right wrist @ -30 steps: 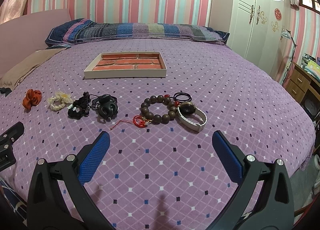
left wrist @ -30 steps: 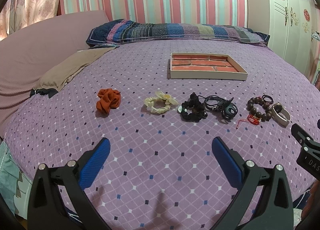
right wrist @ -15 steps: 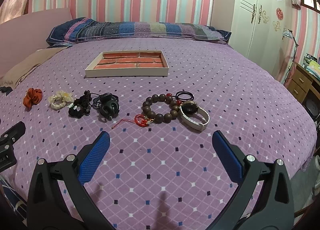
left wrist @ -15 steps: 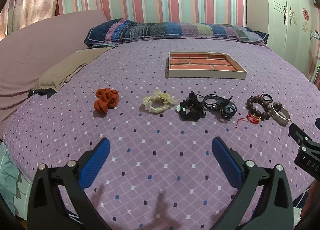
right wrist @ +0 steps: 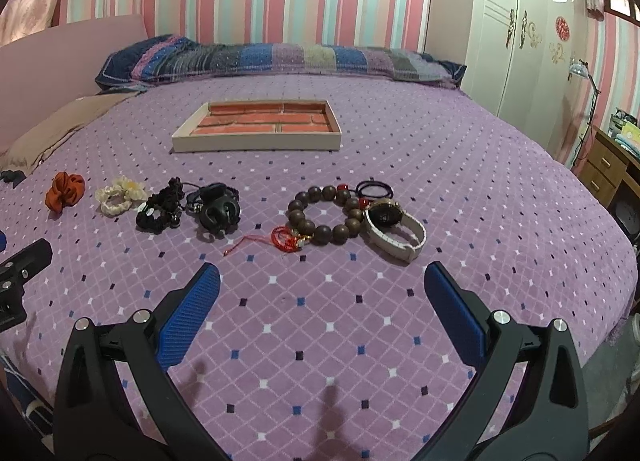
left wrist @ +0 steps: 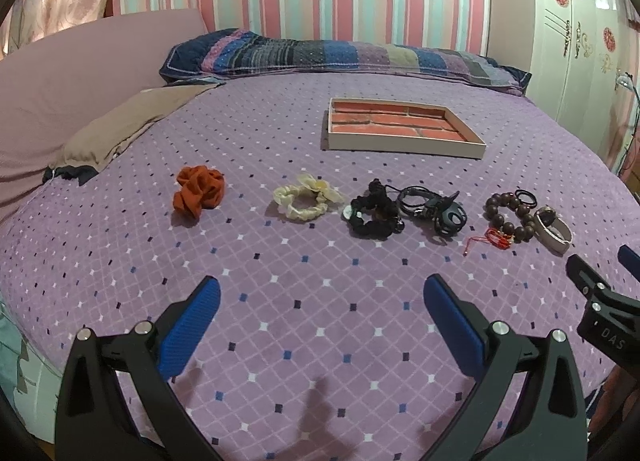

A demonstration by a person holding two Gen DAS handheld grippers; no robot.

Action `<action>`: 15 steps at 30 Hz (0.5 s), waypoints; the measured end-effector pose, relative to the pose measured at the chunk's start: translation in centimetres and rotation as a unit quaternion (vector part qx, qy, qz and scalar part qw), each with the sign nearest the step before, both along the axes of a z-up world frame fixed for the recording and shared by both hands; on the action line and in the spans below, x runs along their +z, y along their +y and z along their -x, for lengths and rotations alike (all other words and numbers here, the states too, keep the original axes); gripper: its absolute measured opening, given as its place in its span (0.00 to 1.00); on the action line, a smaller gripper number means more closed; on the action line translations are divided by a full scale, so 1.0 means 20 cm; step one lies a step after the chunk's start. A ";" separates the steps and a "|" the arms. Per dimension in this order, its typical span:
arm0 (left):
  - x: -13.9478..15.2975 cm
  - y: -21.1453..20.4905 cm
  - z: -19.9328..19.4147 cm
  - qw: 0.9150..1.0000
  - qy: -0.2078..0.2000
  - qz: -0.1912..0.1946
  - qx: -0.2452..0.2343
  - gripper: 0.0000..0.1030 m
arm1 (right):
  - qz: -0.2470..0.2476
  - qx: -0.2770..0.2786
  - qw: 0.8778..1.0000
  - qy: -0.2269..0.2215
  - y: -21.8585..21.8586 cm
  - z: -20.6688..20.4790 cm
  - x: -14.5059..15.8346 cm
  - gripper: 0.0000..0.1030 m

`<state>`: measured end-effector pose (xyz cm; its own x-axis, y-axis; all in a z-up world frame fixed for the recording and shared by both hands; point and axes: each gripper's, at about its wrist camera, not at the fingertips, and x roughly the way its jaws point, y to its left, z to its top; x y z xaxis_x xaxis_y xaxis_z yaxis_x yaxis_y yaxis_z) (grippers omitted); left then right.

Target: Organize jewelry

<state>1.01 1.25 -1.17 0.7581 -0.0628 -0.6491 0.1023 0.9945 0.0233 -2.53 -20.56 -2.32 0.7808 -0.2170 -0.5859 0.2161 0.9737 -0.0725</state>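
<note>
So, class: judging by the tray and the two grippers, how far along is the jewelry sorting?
Nothing looks done: the tray holds nothing. Nothing is in hand: left gripper and right gripper are open. Everything is left: bead bracelet, watch and scrunchies lie on the bed.

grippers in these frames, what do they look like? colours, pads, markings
Both match. The left gripper and the right gripper are glossy black plastic frames with triangular cut-outs and silver screw heads. Each of the fingers carries a ribbed blue pad. In the left view the right gripper's body shows white letters "DAS". No cables or sleeves are visible.
</note>
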 end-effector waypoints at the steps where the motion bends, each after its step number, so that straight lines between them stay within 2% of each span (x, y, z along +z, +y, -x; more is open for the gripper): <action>1: -0.01 0.00 -0.01 1.000 0.000 -0.006 0.004 0.96 | 0.003 0.000 1.000 -0.004 0.00 0.00 -0.01 0.96; 7: -0.06 0.02 -0.07 1.000 0.016 -0.007 0.004 0.96 | 0.020 -0.013 1.000 -0.018 0.00 -0.02 -0.03 0.96; 11: -0.07 0.04 -0.09 1.000 0.012 -0.005 0.009 0.96 | 0.044 -0.021 0.999 -0.024 0.00 -0.03 -0.04 0.96; 15: -0.08 0.04 -0.14 1.000 0.003 -0.013 0.007 0.96 | 0.047 -0.028 0.999 -0.004 0.00 -0.09 -0.09 0.96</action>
